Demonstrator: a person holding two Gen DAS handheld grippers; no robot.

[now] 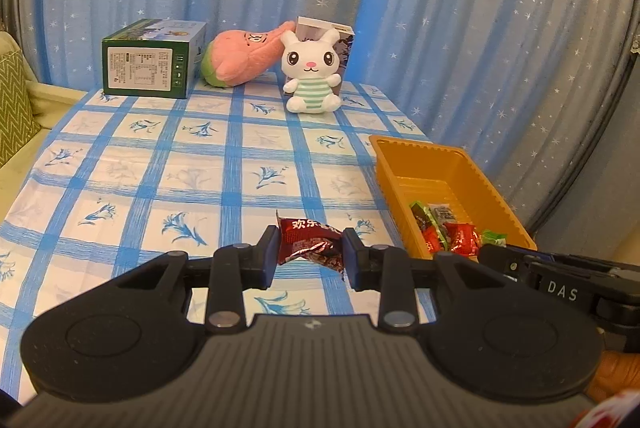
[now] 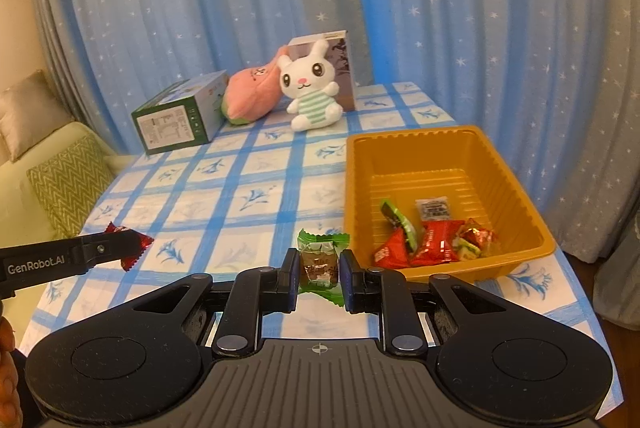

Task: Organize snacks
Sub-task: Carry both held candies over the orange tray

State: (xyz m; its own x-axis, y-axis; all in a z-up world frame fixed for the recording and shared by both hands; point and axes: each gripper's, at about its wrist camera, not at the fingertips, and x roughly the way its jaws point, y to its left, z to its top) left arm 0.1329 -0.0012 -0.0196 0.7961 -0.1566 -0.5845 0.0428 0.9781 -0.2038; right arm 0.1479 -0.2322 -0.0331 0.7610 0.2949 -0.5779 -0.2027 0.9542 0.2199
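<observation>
My left gripper (image 1: 310, 248) is shut on a dark red snack packet (image 1: 310, 242) and holds it above the checked tablecloth, left of the orange tray (image 1: 496, 200). My right gripper (image 2: 319, 264) is shut on a green-wrapped candy (image 2: 320, 260), just left of the orange tray's (image 2: 356, 188) near corner. Several red and green snack packets (image 2: 432, 238) lie in the tray's near end. The left gripper with its red packet (image 2: 134, 246) shows at the left of the right wrist view. The right gripper's body (image 1: 560, 284) shows at the right of the left wrist view.
At the table's far end stand a green box (image 1: 148, 62), a pink plush (image 1: 240, 56), a white rabbit plush (image 1: 312, 72) and a carton (image 1: 340, 40) behind it. Blue starred curtains hang behind. A sofa with a green cushion (image 2: 68, 184) is at the left.
</observation>
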